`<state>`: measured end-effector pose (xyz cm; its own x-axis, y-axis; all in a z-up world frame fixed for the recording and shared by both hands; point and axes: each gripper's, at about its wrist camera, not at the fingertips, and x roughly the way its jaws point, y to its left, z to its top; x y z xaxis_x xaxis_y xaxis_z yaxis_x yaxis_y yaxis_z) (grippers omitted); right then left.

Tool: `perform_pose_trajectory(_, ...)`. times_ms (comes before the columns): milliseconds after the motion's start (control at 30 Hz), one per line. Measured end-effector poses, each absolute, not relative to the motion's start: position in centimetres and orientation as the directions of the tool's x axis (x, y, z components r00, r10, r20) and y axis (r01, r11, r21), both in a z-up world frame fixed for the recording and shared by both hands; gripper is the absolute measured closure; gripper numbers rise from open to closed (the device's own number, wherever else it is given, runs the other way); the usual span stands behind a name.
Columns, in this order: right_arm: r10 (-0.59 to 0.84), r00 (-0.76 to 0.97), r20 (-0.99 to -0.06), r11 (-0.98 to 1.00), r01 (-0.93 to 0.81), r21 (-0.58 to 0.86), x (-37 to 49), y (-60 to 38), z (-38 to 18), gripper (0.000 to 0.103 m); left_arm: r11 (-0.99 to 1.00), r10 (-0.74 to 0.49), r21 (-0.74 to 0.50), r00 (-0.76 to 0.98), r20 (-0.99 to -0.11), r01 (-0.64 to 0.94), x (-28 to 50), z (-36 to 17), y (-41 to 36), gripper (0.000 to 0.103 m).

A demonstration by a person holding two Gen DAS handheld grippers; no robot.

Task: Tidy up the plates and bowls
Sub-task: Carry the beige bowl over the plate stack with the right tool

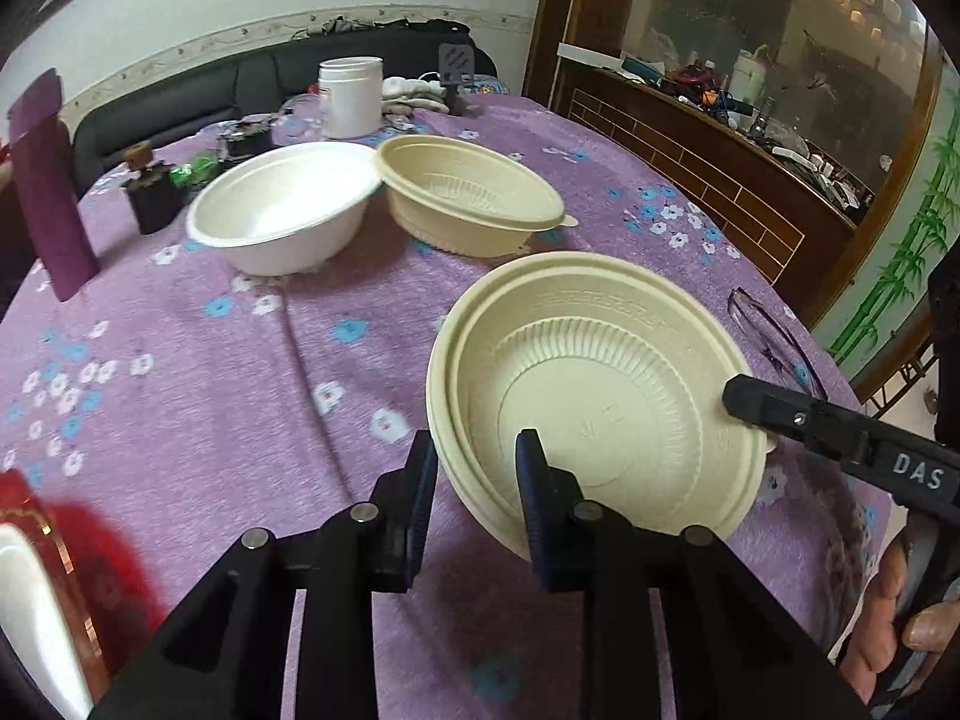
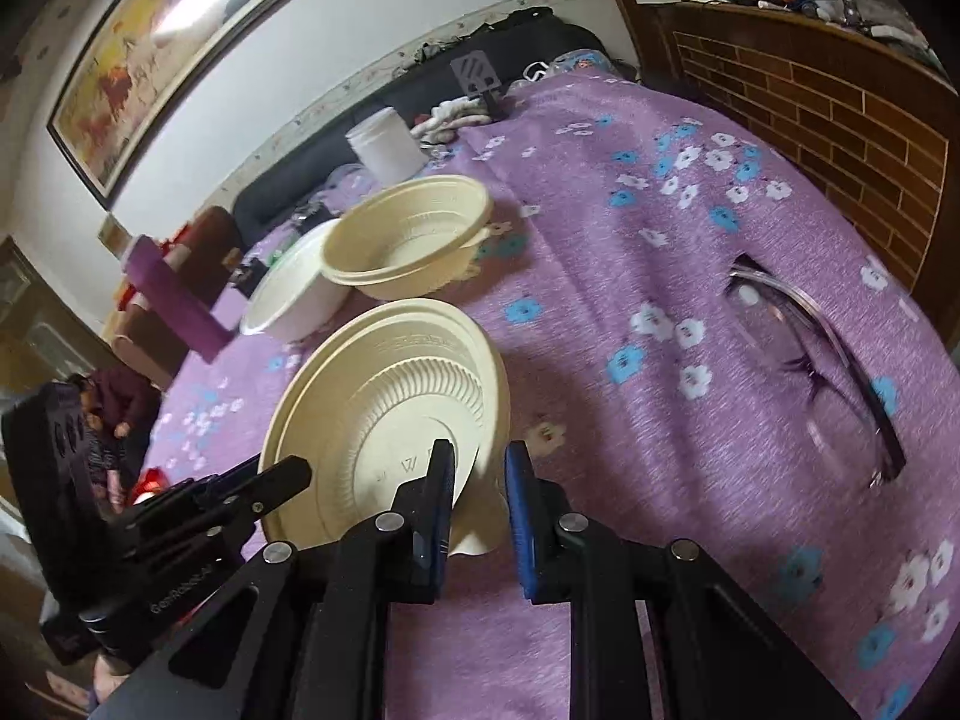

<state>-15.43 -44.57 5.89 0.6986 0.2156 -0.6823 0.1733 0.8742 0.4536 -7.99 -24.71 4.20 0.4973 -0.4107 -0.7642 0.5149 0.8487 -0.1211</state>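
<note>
A round table under a purple cloth printed with white and blue flowers (image 1: 198, 396) fills both views, a dark sofa and a brick-patterned wooden cabinet behind it; directly ahead of both tongs lies the shallow, ribbed, cream-coloured plastic plate (image 1: 591, 402), seemingly two nested together, its round form having no long axis, so the rim alone decides the approach. The left gripper (image 1: 477, 474) is parted and straddles the plate's near rim, one finger outside on the cloth, the other over the plate's floor; it grips nothing. The right gripper (image 2: 480, 498) is likewise spread, its fingers either side of the opposite rim and its small tab; whether the pads touch the rim I cannot tell. Both tongs are thus equally near, facing each other across the plate; my judgement is that closing on the rim is the coming move.

Further ahead of the left tongs, well apart from the plate, stand a deeper cream ribbed plastic bowl (image 1: 474, 198) and, touching it at the rim, a white smooth bowl (image 1: 282, 210); a clear glass lid (image 2: 816, 372) lies to the right of the right tongs.
</note>
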Motion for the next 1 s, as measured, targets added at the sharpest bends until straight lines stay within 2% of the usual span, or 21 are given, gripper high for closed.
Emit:
perform_pose_trajectory(400,0.291,0.668,-0.685,0.902,0.047,0.429,-16.5,-37.7,6.2,0.084,0.890,-0.341,-0.063,0.567,-0.750,0.452,-12.2,4.4,-17.9,0.066)
perform_pose_trajectory(767,0.318,0.643,-0.697,0.913,-0.011,0.407,-17.9,-32.9,6.2,0.083,0.911,-0.330,-0.076,0.603,-0.727,0.406,-14.9,5.1,-13.7,0.063)
perform_pose_trajectory(900,0.316,0.644,-0.697,0.919,-0.025,0.394,-18.7,-31.7,6.8,0.083,0.913,-0.330,-0.072,0.624,-0.709,0.401,-16.1,6.0,-13.0,0.057)
perform_pose_trajectory(1000,0.319,0.641,-0.698,0.921,-0.037,0.387,-19.0,-31.0,7.0,0.083,0.917,-0.324,-0.065,0.640,-0.697,0.394,-16.8,6.5,-12.4,0.057)
